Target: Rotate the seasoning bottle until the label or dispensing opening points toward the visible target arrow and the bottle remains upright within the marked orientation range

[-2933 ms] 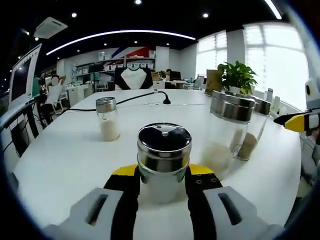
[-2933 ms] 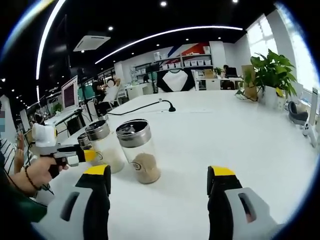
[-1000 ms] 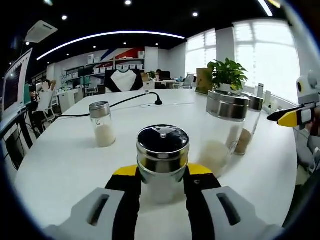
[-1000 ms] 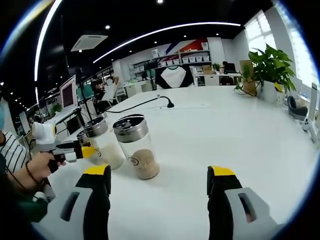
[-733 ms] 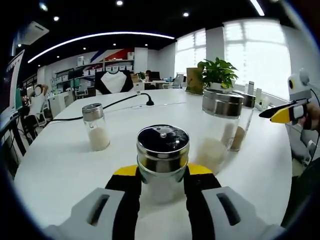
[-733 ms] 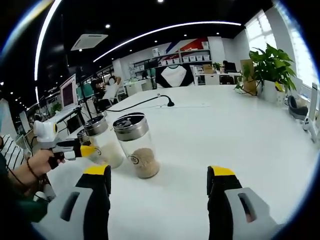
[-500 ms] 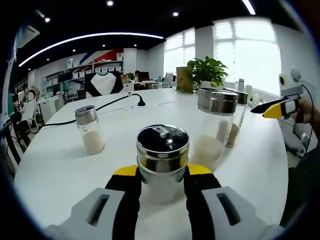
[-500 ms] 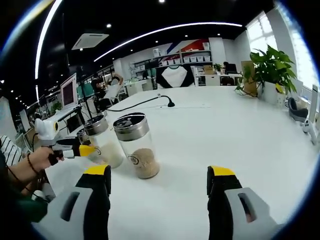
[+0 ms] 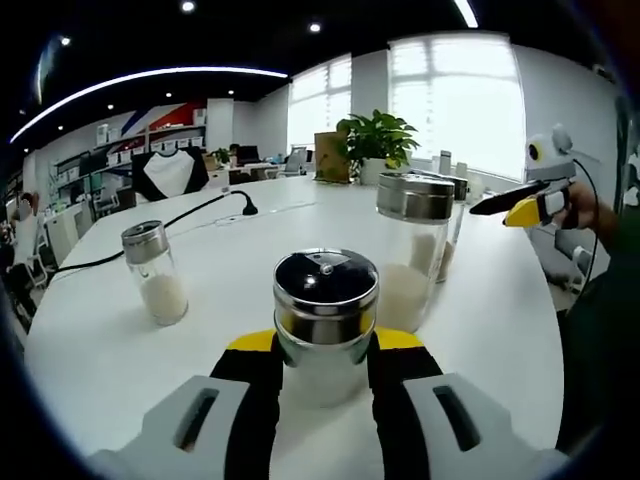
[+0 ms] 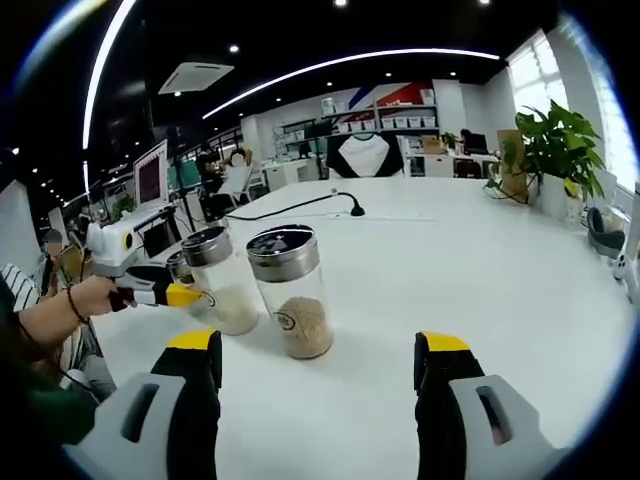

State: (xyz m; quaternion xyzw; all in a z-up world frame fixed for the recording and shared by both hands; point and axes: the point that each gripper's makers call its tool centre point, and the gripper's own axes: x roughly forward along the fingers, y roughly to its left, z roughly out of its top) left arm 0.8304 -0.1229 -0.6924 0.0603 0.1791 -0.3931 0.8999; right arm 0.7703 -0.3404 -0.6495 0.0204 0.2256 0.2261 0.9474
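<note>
In the left gripper view the left tongs (image 9: pixel 325 350) are closed on a seasoning bottle (image 9: pixel 325 320) — a glass jar with a shiny steel shaker lid, pinched between the two yellow-tipped black jaws and standing upright on the white table (image 9: pixel 120 350). Just beyond it to the right stands a taller steel-lidded jar of white granules (image 9: pixel 410 260), with another jar partly hidden behind it. Well to the left is a small shaker of white powder (image 9: pixel 155 272). A black cable (image 9: pixel 190 215) runs across the far table, and a potted plant (image 9: pixel 375 145) stands at the far edge.

In the right gripper view the right tongs (image 10: pixel 315 365) are spread wide with nothing between them, above bare table. Ahead and to the left stands a jar of brown granules (image 10: pixel 295 290) — the white-filled jar touches or nearly touches its left side.
</note>
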